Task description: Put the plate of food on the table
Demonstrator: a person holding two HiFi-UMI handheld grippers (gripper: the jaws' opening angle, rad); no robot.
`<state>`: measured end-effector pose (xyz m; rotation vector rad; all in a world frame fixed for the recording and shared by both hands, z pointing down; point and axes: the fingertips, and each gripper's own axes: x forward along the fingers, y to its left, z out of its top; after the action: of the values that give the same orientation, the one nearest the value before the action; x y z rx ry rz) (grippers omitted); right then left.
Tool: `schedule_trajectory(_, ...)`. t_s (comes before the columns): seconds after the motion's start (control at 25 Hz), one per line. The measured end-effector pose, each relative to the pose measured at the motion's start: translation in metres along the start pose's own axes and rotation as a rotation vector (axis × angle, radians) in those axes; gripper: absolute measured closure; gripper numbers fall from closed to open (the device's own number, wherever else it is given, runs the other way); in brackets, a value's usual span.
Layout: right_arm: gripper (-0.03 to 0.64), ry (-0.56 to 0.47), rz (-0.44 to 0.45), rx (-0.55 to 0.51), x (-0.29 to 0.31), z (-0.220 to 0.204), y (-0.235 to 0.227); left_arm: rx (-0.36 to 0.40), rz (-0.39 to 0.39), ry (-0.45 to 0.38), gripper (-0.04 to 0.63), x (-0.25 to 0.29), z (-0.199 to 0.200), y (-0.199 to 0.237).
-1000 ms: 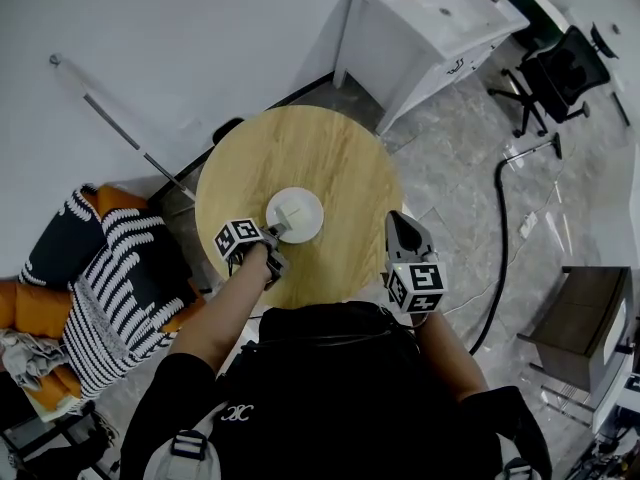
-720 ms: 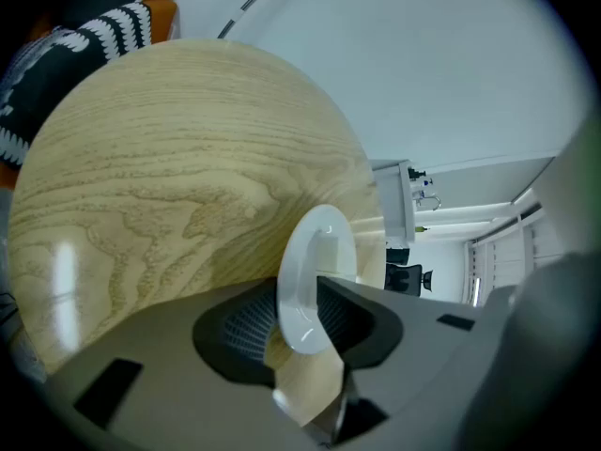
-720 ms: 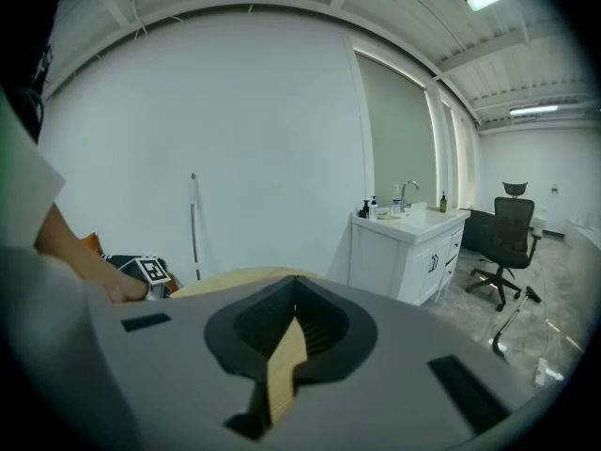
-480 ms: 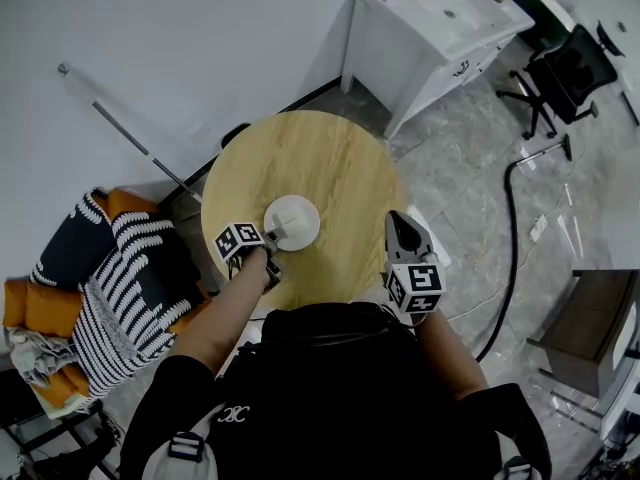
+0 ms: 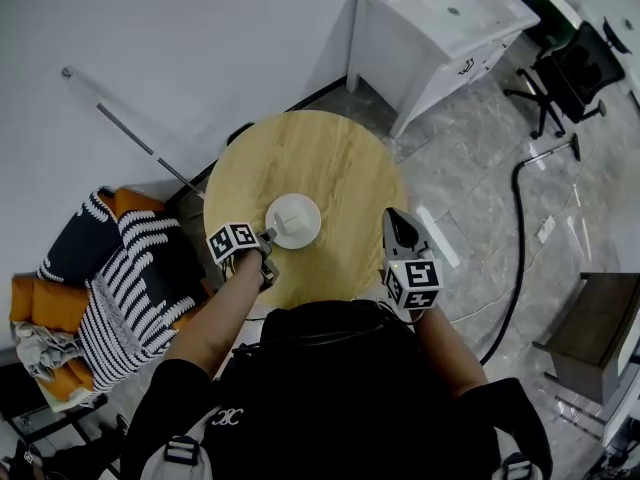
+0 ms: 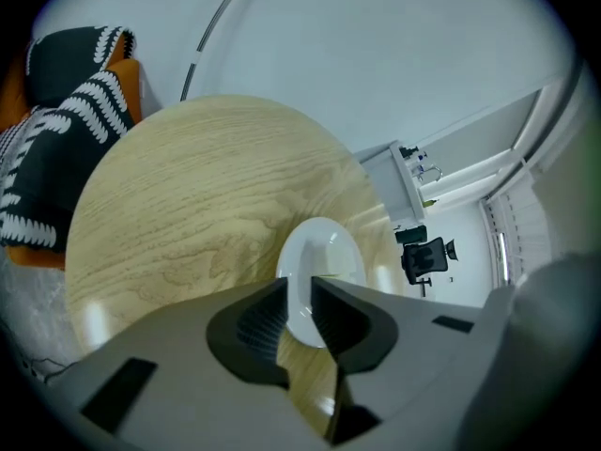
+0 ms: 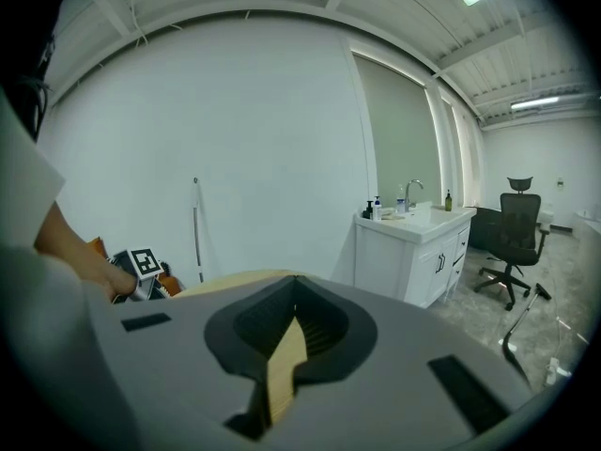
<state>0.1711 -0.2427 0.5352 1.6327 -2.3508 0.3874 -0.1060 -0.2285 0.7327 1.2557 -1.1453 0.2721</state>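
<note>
A white plate [image 5: 293,220] with a pale piece of food lies on the round wooden table [image 5: 320,158], left of the middle. My left gripper [image 5: 267,238] is at the plate's near left rim. In the left gripper view the plate [image 6: 324,256] lies just ahead of the left gripper [image 6: 299,297]. Its jaws are closing, with a narrow gap still between them. The rim shows in that gap and the pads do not press on it. My right gripper [image 5: 397,220] hangs over the table's right edge. In the right gripper view the right gripper [image 7: 295,310] is shut and holds nothing.
A white sink cabinet [image 5: 440,28] stands beyond the table, with a black office chair [image 5: 565,73] further right. A black hose [image 5: 515,238] runs across the grey floor. Striped blankets on an orange seat [image 5: 120,268] lie at the left. A metal rod [image 5: 130,133] leans on the wall.
The left gripper has let go of the plate's rim and drawn back a little toward me. The plate stays on the table. The right gripper has hardly moved.
</note>
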Motion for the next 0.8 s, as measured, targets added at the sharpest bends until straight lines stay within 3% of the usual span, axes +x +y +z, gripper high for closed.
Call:
schedule_trajectory(0.08,0.609,0.000,0.025,-0.009,0.003,0.002,0.003,0.030,-0.007,-0.045,0.580,-0.009,0.004,-0.001)
schedule_trajectory(0.2,0.609,-0.005,0.068,-0.030,0.011,0.005,0.017,0.100,-0.039,-0.111,0.588,-0.021,0.010,-0.003)
schedule_trajectory(0.48,0.609,-0.005,0.165,-0.079,0.032,0.011,0.050,0.324,-0.193,-0.242,0.588,-0.054,0.019,-0.034)
schedule_trajectory(0.8,0.609,-0.018,0.246,-0.147,0.044,0.019,0.088,0.741,-0.325,-0.498,0.588,-0.125,0.036,-0.095)
